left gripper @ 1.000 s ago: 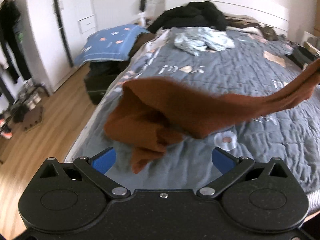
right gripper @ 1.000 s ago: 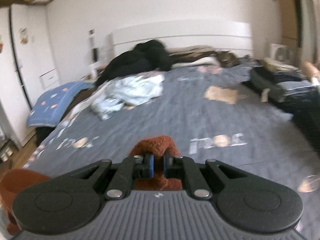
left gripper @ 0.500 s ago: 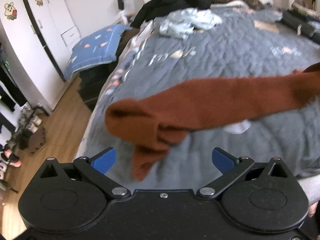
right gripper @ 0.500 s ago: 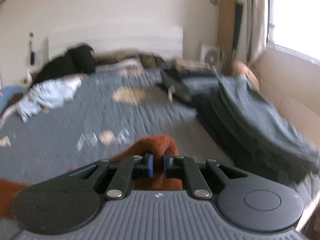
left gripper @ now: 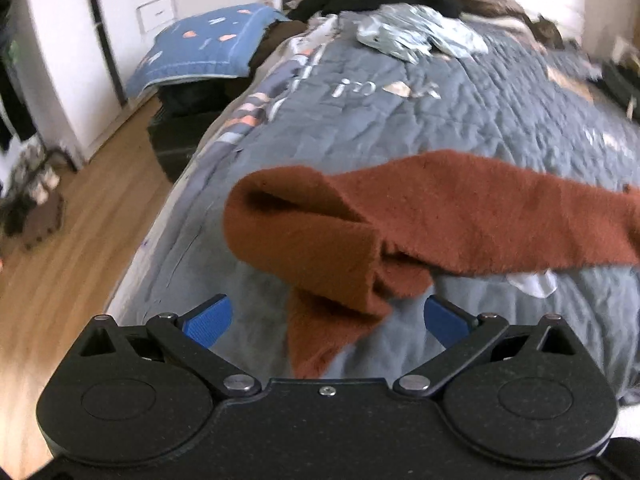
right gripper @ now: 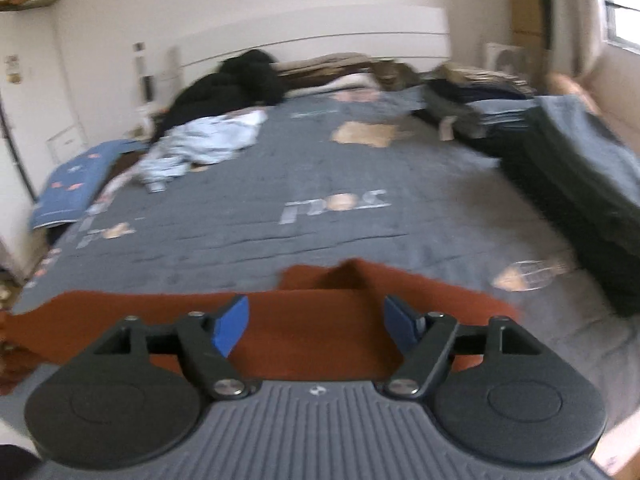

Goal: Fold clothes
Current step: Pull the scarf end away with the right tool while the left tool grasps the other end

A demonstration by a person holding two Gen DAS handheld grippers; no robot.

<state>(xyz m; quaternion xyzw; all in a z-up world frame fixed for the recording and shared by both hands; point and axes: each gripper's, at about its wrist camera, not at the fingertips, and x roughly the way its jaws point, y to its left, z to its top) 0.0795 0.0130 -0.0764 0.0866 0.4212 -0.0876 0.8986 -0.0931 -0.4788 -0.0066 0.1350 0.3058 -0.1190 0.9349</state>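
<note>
A rust-brown fleece garment (left gripper: 400, 220) lies stretched across the near part of the grey quilted bed (left gripper: 460, 120), its left end bunched and folded over. My left gripper (left gripper: 328, 320) is open just above that bunched end, and a flap of the cloth hangs between the blue pads without being pressed. In the right wrist view the same garment (right gripper: 312, 328) lies flat under my right gripper (right gripper: 316, 324). Its jaws are opening, and the blue pads stand apart over the cloth with nothing pinched.
A crumpled light-blue garment (right gripper: 200, 144) and a black heap (right gripper: 236, 84) lie near the headboard. Folded dark clothes (right gripper: 568, 168) are stacked along the bed's right side. A blue pillow (left gripper: 208, 48) sits left of the bed over wooden floor (left gripper: 60, 272).
My right gripper was shut on the brown cloth and has let go, its pads now wide apart. The garment dropped from hanging in the air to lying on the bed. Both grippers sank lower.
</note>
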